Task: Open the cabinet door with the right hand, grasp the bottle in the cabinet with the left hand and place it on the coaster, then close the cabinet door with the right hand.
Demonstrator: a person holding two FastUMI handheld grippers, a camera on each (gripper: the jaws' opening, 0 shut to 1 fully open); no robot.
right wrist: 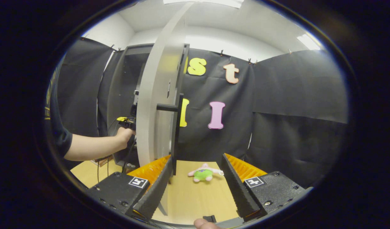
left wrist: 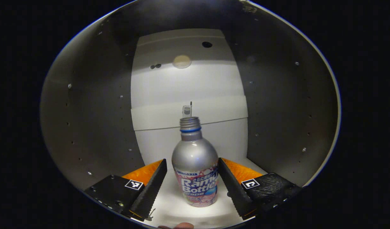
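1. Bottle (left wrist: 195,165) stands upright on the white floor of the cabinet (left wrist: 87,121), neck open with a blue ring below the threads; your left gripper (left wrist: 192,184) has reached inside with it.
2. Left gripper: wide open; the bottle sits between the two fingers, the right finger (left wrist: 233,187) at or just beside its side, the left finger (left wrist: 150,190) apart from it with a clear gap; it grips nothing yet.
3. Cabinet inside: grey side walls dotted with small holes, a pale back wall (left wrist: 188,92) with a lighter band across it just behind the bottle's neck.
4. Right gripper (right wrist: 197,187): open just as wide and holding nothing; the open door (right wrist: 156,105) stands edge-on before you, its black handle (right wrist: 171,108) sticking out to the side; the door's lower edge is just beside your left finger (right wrist: 156,190), though you cannot tell whether they touch.
5. Your left hand (right wrist: 123,135) shows in the right gripper view, reaching into the cabinet behind the door.
6. Table (right wrist: 195,200): light wood; a small green and pink plush toy (right wrist: 204,173) lies on it beyond the right gripper's fingers, well apart from the door.
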